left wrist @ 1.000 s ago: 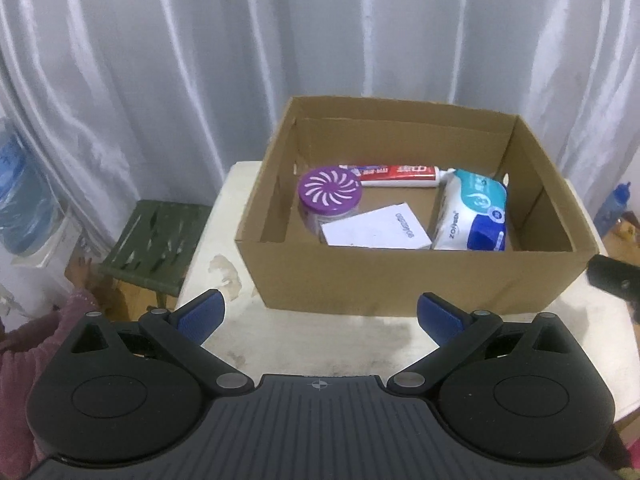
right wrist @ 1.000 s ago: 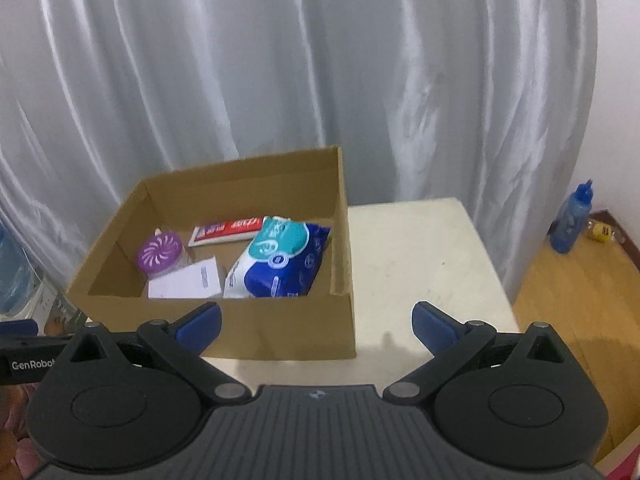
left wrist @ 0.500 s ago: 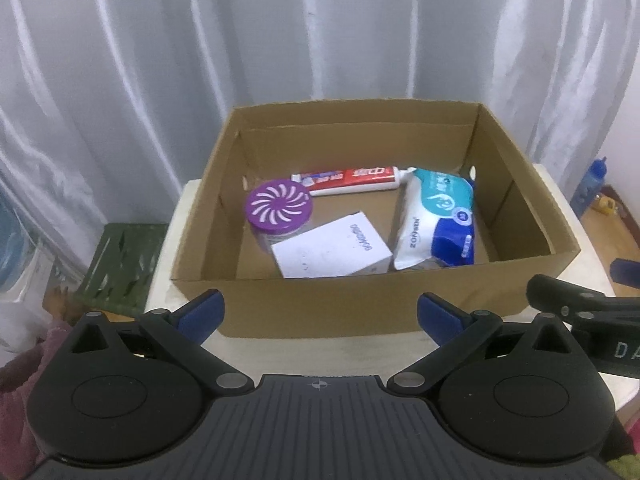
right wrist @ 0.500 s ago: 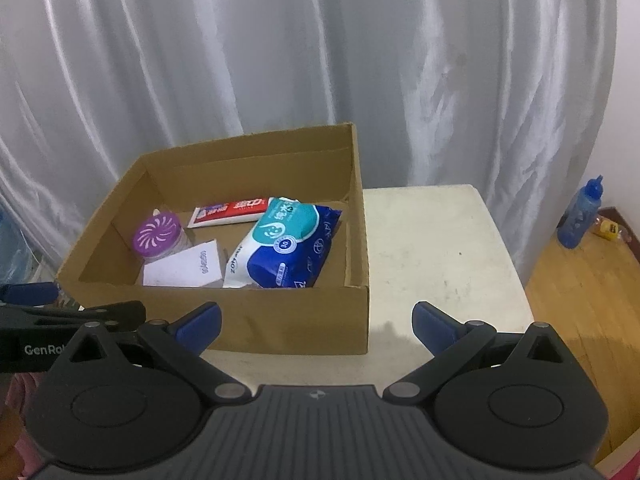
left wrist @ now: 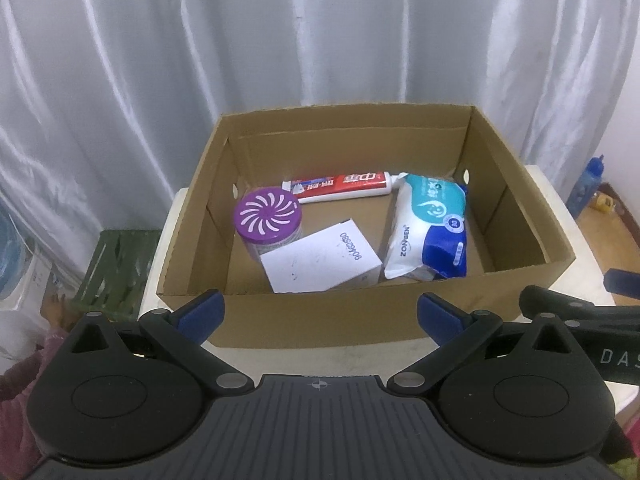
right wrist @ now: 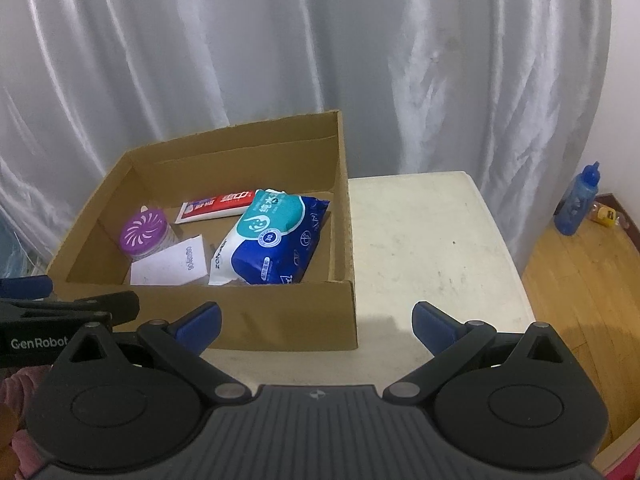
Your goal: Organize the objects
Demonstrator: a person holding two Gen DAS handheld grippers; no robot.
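Note:
An open cardboard box [left wrist: 328, 312] [right wrist: 280, 320] sits on a white table [right wrist: 432, 248]. Inside lie a purple-lidded round container [left wrist: 267, 216] [right wrist: 145, 234], a red toothpaste tube [left wrist: 340, 186] [right wrist: 216, 205], a white card box [left wrist: 320, 258] [right wrist: 170, 264] and a blue-and-white wipes pack [left wrist: 430, 226] [right wrist: 276, 236]. My left gripper [left wrist: 320, 314] is open, empty, hovering just in front of the box's near wall. My right gripper [right wrist: 316, 322] is open and empty, near the box's front right corner. Each gripper shows at the edge of the other's view.
White curtains hang behind the table. A green stool [left wrist: 120, 264] stands left of the table. A blue bottle [right wrist: 578, 200] stands on the wooden floor at the right. A pink sleeve [left wrist: 24, 376] shows at the lower left.
The left gripper has swung to the right and now faces the box squarely from higher up. The right gripper has shifted slightly closer. Both stay open and empty.

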